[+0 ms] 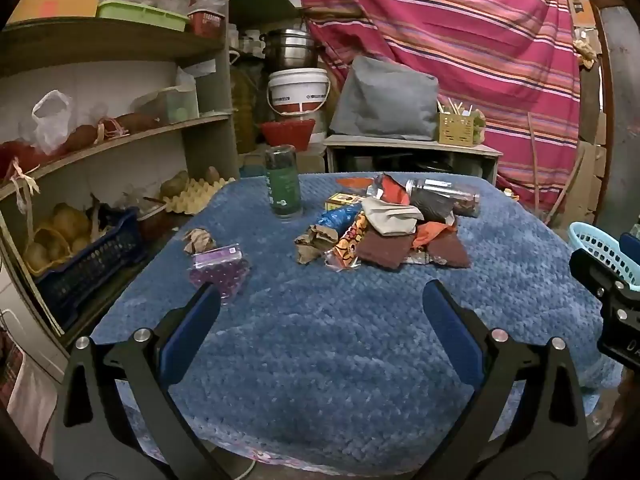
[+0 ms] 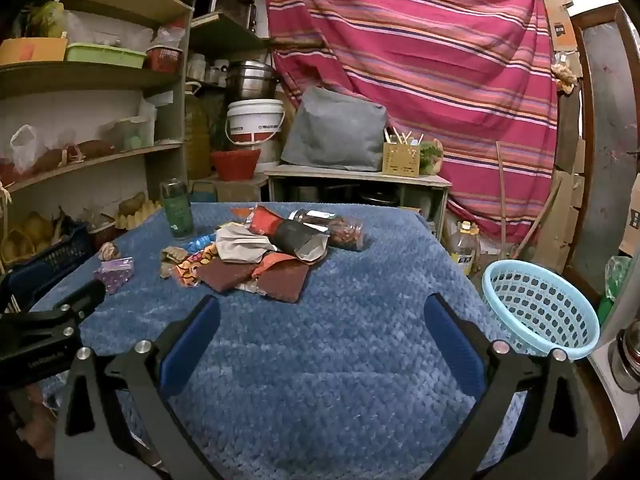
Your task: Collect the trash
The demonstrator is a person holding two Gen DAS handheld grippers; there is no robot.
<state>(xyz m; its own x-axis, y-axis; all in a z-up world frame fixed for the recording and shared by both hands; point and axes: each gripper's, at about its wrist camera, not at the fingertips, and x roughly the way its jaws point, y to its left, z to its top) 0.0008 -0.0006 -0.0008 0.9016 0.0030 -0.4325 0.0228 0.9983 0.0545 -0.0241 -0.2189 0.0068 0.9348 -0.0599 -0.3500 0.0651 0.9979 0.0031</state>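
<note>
Both grippers sit closest to the cameras, hovering over the near edge of the blue fuzzy cover on the counter [image 1: 320, 360]. Left gripper [image 1: 320, 304] has its jaws spread wide with nothing between them, and same deal for the right gripper [image 2: 320, 316]: wide apart, empty.

So the trash is basically a heap of wrappers [image 2: 256, 264] in the middle of the counter, well ahead of both grippers. Foil pouches, crinkly snack packets, some brownish flat pieces, all overlapping. I'd guess that stuff weighs next to nothing and is floppy and slick, so pinching a folded edge or a bunched-up corner looks smarter than trying to grab a flat face.

A clear jar [image 2: 332, 228] lies on its side at the back of the heap, touching it. Probably rigid and rolls easily, and if it's glass it's breakable, so take it across the body.

Off to the left there's a crumpled paper ball [image 1: 198, 240] and a purple packet [image 1: 220, 268] just beside it, both soft and easy to squeeze I reckon. A green bottle [image 1: 283, 184] stands upright behind them.

The light blue basket [image 2: 540, 308] sits at the right edge, near the right gripper, empty from what I can see, so nothing's been collected yet.
</note>
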